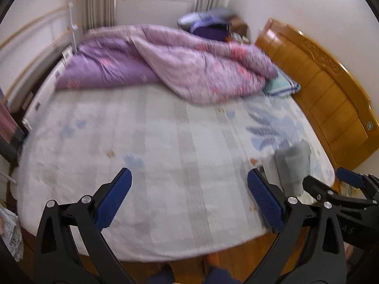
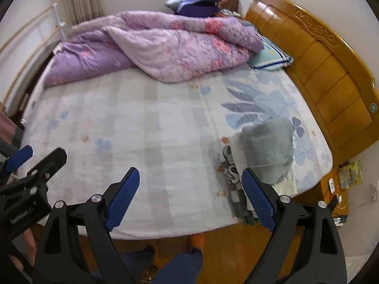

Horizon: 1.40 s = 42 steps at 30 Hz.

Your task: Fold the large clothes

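A stack of folded clothes lies at the bed's near right corner, with a grey folded garment (image 2: 267, 146) on top of white and black-and-white checked pieces (image 2: 234, 184). The grey garment also shows in the left wrist view (image 1: 293, 163). My left gripper (image 1: 189, 198) is open and empty above the bed's near edge. My right gripper (image 2: 190, 196) is open and empty, just left of the stack. Each gripper shows at the edge of the other's view.
The bed has a pale floral sheet (image 2: 146, 127). A purple quilt (image 2: 165, 47) is heaped at the far side, a striped pillow (image 2: 270, 56) by the wooden headboard (image 2: 331, 75) on the right. Wooden floor (image 2: 236, 248) runs below the bed edge.
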Each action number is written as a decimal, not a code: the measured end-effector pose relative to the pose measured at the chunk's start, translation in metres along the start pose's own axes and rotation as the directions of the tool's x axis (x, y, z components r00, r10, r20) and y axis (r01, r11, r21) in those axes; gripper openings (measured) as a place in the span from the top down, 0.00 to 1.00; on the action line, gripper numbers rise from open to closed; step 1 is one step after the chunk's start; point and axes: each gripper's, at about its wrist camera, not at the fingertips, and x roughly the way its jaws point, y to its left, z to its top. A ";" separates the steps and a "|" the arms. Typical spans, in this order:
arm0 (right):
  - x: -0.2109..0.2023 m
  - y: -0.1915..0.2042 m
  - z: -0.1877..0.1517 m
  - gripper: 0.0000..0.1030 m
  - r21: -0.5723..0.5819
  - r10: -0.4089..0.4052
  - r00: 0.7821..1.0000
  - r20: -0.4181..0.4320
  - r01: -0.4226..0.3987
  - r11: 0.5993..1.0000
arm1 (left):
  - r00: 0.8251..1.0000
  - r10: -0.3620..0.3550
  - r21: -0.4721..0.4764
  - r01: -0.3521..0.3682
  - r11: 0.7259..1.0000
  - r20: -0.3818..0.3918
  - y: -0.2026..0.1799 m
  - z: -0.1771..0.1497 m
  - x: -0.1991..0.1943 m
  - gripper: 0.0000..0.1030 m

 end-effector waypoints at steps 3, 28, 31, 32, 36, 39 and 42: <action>-0.027 0.001 0.004 0.18 -0.018 0.039 0.998 0.057 -0.038 0.999 | 0.997 0.025 -0.005 -0.025 1.000 0.072 -0.003 0.009 -0.032 0.05; -0.167 -0.115 -0.052 0.18 -0.097 0.196 0.924 0.327 -0.173 0.980 | 0.941 0.157 0.008 -0.168 0.986 0.300 -0.141 -0.040 -0.195 0.05; -0.175 -0.124 -0.056 0.18 -0.086 0.186 0.918 0.350 -0.166 0.982 | 0.937 0.154 0.013 -0.167 0.986 0.312 -0.152 -0.043 -0.206 0.05; -0.177 -0.126 -0.058 0.18 -0.083 0.185 0.917 0.352 -0.167 0.983 | 0.934 0.159 0.017 -0.174 0.985 0.319 -0.155 -0.043 -0.208 0.05; -0.182 -0.135 -0.060 0.18 -0.065 0.181 0.914 0.362 -0.168 0.984 | 0.928 0.169 0.037 -0.191 0.981 0.332 -0.168 -0.044 -0.213 0.05; -0.184 -0.141 -0.060 0.18 -0.056 0.178 0.912 0.370 -0.169 0.984 | 0.924 0.165 0.044 -0.192 0.980 0.345 -0.176 -0.042 -0.217 0.05; -0.189 -0.146 -0.060 0.18 -0.046 0.166 0.908 0.384 -0.161 0.986 | 0.922 0.153 0.050 -0.182 0.982 0.355 -0.182 -0.039 -0.220 0.05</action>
